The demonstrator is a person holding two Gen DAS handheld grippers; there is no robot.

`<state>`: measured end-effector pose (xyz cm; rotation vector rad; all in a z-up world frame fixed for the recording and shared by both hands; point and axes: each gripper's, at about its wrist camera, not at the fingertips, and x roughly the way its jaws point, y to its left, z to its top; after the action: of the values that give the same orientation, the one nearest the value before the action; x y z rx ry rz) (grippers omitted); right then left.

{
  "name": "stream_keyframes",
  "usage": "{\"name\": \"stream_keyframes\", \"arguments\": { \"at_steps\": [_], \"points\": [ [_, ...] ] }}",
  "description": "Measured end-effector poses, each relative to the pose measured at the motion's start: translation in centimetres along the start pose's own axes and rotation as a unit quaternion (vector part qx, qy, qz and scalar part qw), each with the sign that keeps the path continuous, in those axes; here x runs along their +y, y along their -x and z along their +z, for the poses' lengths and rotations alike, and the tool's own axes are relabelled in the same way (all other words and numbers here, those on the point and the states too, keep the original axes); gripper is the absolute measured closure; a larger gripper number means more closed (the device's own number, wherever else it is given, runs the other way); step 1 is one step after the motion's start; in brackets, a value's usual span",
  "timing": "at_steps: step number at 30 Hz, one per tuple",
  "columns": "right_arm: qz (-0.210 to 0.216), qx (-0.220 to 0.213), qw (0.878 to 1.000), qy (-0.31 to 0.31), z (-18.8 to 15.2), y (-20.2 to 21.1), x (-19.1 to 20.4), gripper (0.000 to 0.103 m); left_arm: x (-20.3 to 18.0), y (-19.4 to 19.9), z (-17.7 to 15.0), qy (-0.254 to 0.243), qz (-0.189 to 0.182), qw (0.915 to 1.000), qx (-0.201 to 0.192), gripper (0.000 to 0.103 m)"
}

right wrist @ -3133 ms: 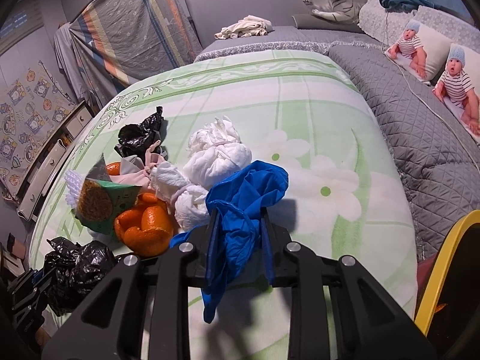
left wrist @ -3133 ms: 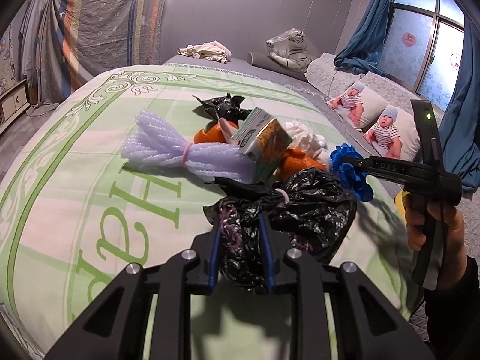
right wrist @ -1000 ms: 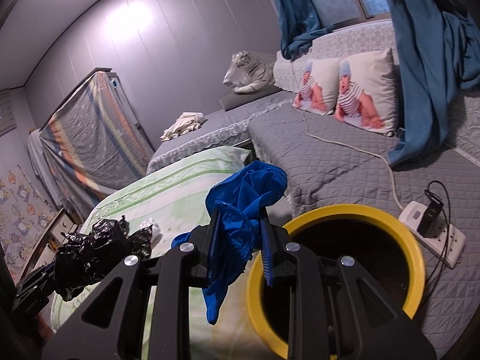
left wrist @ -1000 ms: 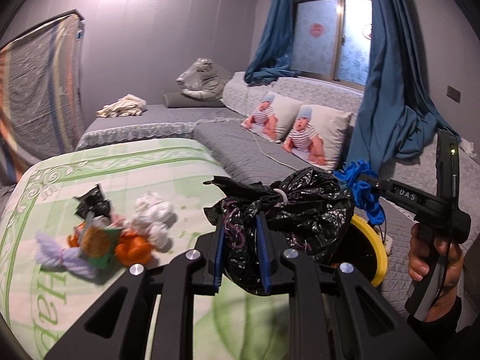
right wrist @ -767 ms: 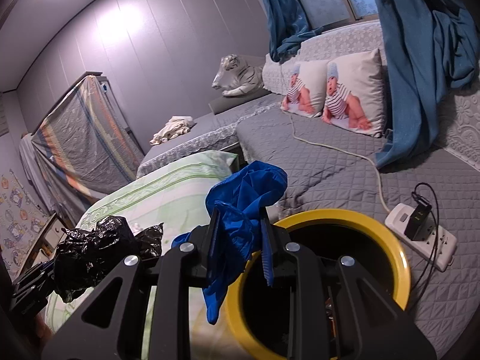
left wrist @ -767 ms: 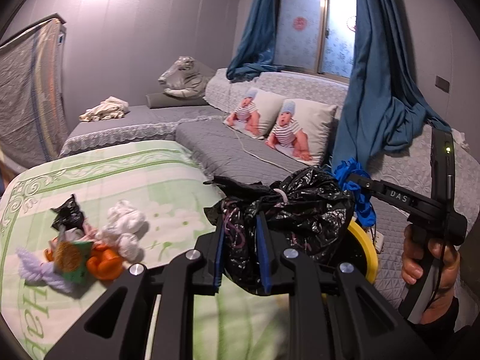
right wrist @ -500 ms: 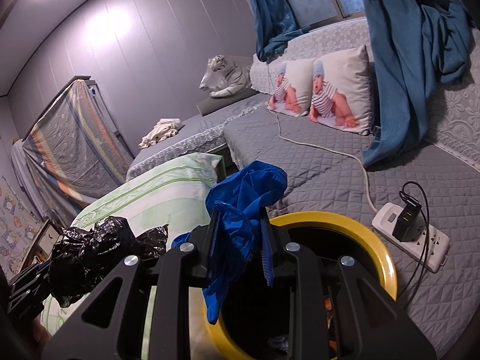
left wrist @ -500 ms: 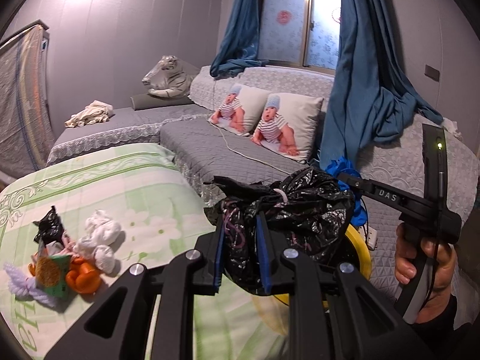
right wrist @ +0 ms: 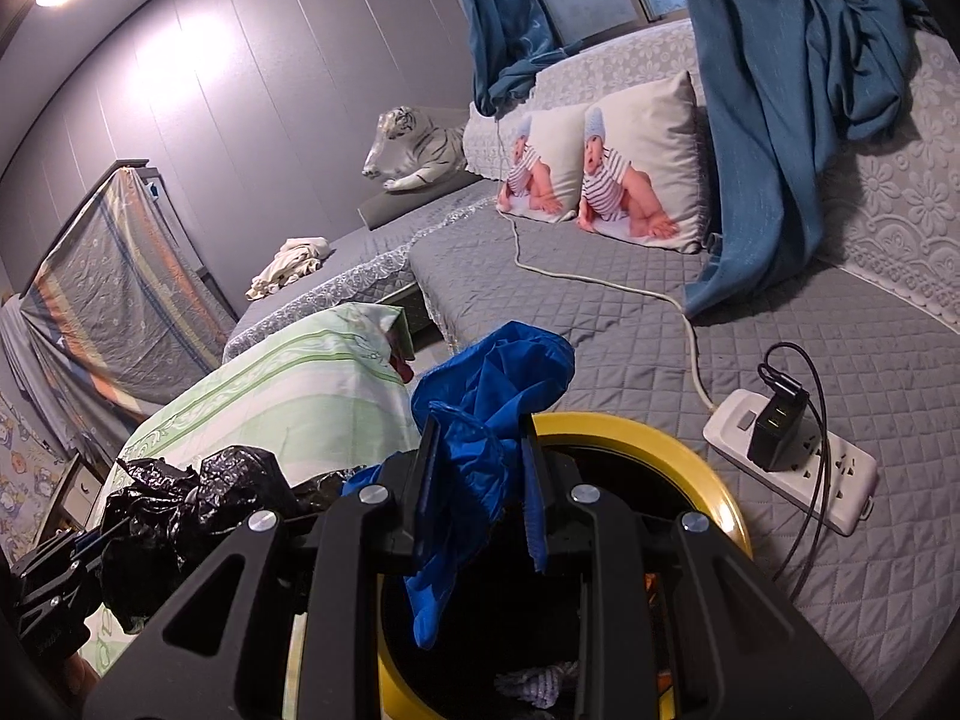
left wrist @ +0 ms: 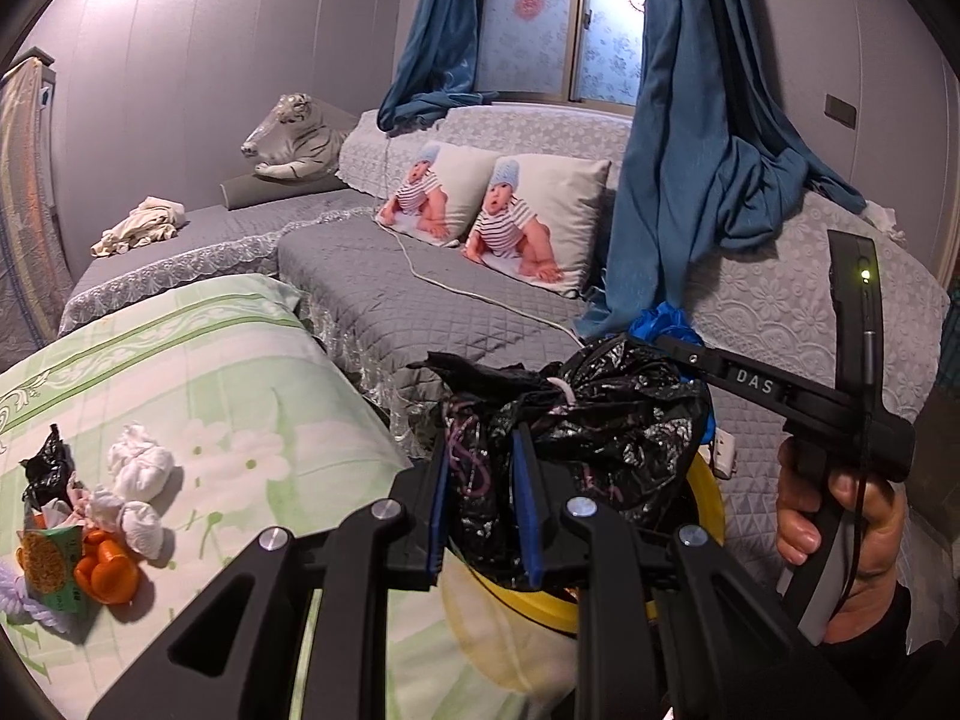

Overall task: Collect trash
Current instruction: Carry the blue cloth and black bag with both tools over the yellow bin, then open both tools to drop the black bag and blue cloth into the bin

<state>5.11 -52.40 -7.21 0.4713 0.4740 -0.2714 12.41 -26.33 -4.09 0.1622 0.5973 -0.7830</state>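
My left gripper (left wrist: 480,501) is shut on a crumpled black plastic bag (left wrist: 600,420) and holds it over the near rim of a yellow-rimmed bin (left wrist: 711,504). My right gripper (right wrist: 477,495) is shut on a blue plastic bag (right wrist: 498,396) and holds it above the open mouth of the same bin (right wrist: 690,474). The black bag also shows at the left of the right wrist view (right wrist: 180,492). More trash lies on the green bedspread (left wrist: 240,372): white wads (left wrist: 141,468), orange peel (left wrist: 108,570), a small black bag (left wrist: 45,471).
A white power strip (right wrist: 792,474) with a black charger lies on the grey quilted bed (right wrist: 600,312) just right of the bin. Two baby-print pillows (left wrist: 510,216), a blue curtain (left wrist: 690,180) and a toy tiger (left wrist: 294,138) are behind. Some trash lies inside the bin (right wrist: 540,681).
Both grippers have swung right from the bed, carrying their bags over the bin. The bin now sits closer beneath them and the trash pile has slid to the far left.
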Motion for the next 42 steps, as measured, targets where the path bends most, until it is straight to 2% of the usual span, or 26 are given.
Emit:
{"name": "stream_keyframes", "arguments": {
  "at_steps": [12, 26, 28, 29, 32, 36, 42],
  "points": [
    [-0.016, 0.019, 0.999, -0.023, -1.0, -1.3, -2.7, 0.080, -2.3, -3.2, -0.7, -0.010, -0.020, 0.9993, 0.029, 0.085],
    [-0.030, 0.048, 0.997, -0.053, -2.0, -3.3, -5.4, 0.078, -2.9, -7.1, -1.7, -0.002, -0.048, 0.9972, 0.058, 0.084],
    [-0.035, 0.047, 0.997, -0.053, -2.0, -3.2, -5.5, 0.077, -2.8, -7.1, -1.7, 0.006, -0.062, 0.9963, 0.058, 0.079],
    [-0.037, 0.046, 0.997, -0.053, -2.0, -3.1, -5.5, 0.075, -2.7, -7.1, -1.7, 0.010, -0.066, 0.9961, 0.058, 0.073],
    [-0.042, 0.041, 0.996, -0.061, -1.8, -2.9, -5.9, 0.060, -2.7, -6.8, -1.8, 0.015, -0.069, 0.9962, 0.051, 0.059],
    [-0.052, 0.029, 0.996, -0.070, -1.4, -2.1, -6.2, 0.058, -2.1, -6.0, -1.7, 0.030, -0.057, 0.9973, 0.035, 0.037],
    [-0.054, 0.023, 0.996, -0.069, -1.0, -1.2, -5.8, 0.058, -0.2, -4.3, -1.1, 0.058, -0.039, 0.9975, 0.010, 0.026]
  ]
}}
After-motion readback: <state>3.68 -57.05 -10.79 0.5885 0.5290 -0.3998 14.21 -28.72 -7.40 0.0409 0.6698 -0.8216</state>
